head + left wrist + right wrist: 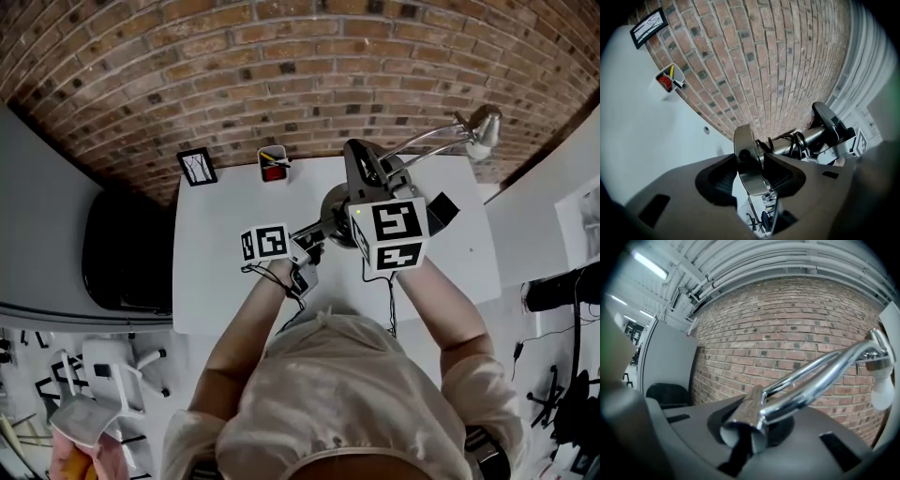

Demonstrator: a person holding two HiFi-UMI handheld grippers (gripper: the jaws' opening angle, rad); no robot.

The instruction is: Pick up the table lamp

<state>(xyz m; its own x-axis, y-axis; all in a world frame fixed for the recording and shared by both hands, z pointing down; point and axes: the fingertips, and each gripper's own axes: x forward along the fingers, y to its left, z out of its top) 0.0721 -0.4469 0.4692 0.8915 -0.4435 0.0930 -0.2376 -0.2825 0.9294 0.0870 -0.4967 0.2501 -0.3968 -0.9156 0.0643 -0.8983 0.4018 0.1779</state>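
Table lamp (424,142) is being held up in front of the person over the right half of the white surface (216,281), both tongs on it. Left tongs (317,232) are pinching the rim of the round metal base (747,161), which is showing edge-on between the jaws in the left gripper view, cord coiling around the stem behind it. Right tongs (359,155) are squeezing tight on the joint block at the low end of the chrome arm (820,376), jaws nearly together. The arm is reaching up and right to the lamp head (483,127) near the brick wall (281,56). A pen cup (273,163) and a small picture frame (197,166) are standing at the far edge of the surface, well apart from the lamp. A black chair (117,248) is sitting left of the surface.
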